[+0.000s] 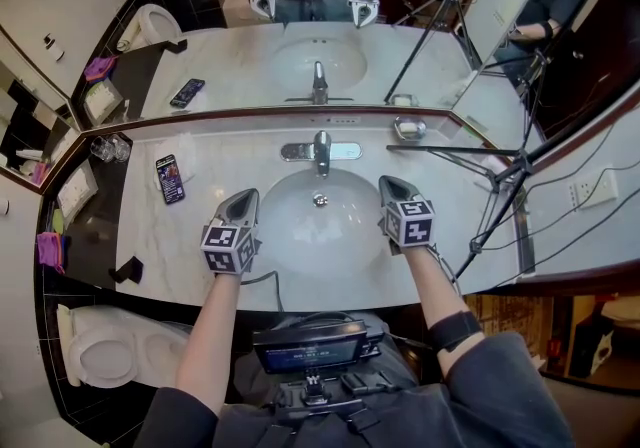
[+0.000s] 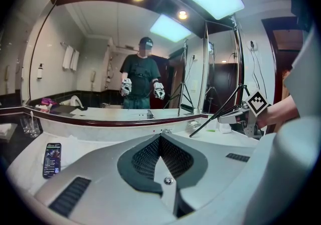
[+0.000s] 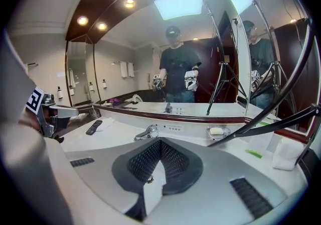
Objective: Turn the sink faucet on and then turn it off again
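At the marble vanity counter (image 1: 205,151), the chrome sink faucet (image 1: 321,150) stands at the middle of the back edge, behind the oval white sink basin (image 1: 285,221) and just below the wall mirror (image 1: 230,61). Its spout reaches out over the basin towards the drain (image 1: 319,200).

The left gripper (image 1: 245,199) hovers over the basin's left rim with its jaws pressed together and nothing between them. The right gripper (image 1: 388,184) hangs over the right rim, also closed and empty. Both point towards the mirror and stand well apart from the faucet, one on each side of it. Each carries a cube with black-and-white square markers, the left cube (image 1: 228,248) and the right cube (image 1: 411,221); these are patterns rather than words.

A smartphone (image 1: 170,178) lies on the counter left of the basin with its screen lit, the print on it too small to read. A row of tiny marks on the ledge (image 3: 175,129) behind the faucet is likewise unreadable. A soap dish (image 1: 409,128) holding a pale bar sits right of the faucet, near a dark tripod (image 1: 500,174). Drinking glasses (image 1: 108,148) stand at the counter's far left, and a toilet (image 1: 100,346) shows below the counter's left end.
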The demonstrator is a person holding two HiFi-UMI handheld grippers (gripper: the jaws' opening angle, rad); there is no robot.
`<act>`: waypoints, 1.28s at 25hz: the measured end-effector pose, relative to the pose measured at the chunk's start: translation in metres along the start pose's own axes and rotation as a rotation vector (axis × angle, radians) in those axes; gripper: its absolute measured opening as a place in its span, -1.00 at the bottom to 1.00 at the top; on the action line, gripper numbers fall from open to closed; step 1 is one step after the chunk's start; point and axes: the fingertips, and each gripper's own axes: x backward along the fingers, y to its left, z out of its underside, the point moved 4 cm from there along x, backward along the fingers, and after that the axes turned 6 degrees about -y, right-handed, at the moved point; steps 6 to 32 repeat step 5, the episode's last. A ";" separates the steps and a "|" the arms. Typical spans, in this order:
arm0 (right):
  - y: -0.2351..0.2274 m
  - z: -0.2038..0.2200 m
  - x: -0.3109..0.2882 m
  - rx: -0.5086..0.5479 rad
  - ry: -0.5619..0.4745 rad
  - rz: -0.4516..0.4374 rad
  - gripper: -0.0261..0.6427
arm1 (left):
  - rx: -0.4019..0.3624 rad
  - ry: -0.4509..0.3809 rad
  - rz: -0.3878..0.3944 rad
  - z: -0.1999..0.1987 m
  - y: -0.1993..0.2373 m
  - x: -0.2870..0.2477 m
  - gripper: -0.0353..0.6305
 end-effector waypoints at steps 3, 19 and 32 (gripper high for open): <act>0.002 -0.004 -0.002 0.003 -0.003 -0.009 -0.88 | 0.002 -0.001 -0.005 0.000 0.002 0.001 -0.89; 0.003 -0.006 -0.003 0.008 -0.005 -0.016 -0.88 | 0.002 0.001 -0.008 0.000 0.004 0.002 -0.89; 0.003 -0.006 -0.003 0.008 -0.005 -0.016 -0.88 | 0.002 0.001 -0.008 0.000 0.004 0.002 -0.89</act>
